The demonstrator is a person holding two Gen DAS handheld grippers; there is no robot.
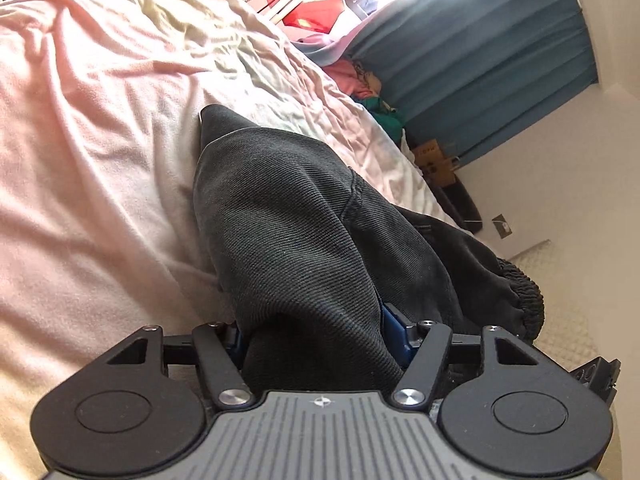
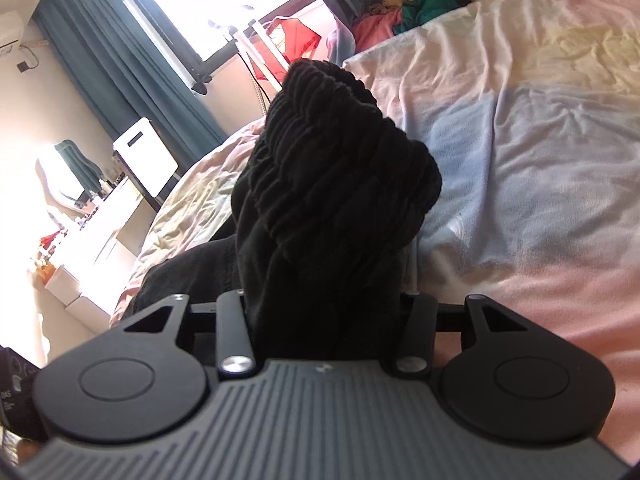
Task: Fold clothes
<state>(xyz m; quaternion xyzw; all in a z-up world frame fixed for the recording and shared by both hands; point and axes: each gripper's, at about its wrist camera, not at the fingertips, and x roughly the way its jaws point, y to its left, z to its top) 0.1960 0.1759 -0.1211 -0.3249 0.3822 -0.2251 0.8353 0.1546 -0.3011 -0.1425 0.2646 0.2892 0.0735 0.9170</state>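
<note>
A dark grey-black garment (image 1: 304, 232) with a gathered elastic waistband (image 1: 524, 300) lies on the pale pink and blue bed sheet (image 1: 100, 140). My left gripper (image 1: 320, 340) is shut on a fold of this garment, and the cloth drapes over and hides the fingertips. In the right wrist view the bunched ribbed waistband (image 2: 336, 168) rises up between the fingers. My right gripper (image 2: 324, 320) is shut on it, fingertips hidden by cloth. The rest of the garment (image 2: 188, 272) trails to the left on the sheet (image 2: 520, 160).
A pile of coloured clothes (image 1: 360, 80) lies at the bed's far end, also in the right wrist view (image 2: 400, 12). Teal curtains (image 1: 500, 52) hang at a bright window. A white dresser (image 2: 100, 232) with small items stands left of the bed. A cardboard box (image 1: 436, 160) sits by the wall.
</note>
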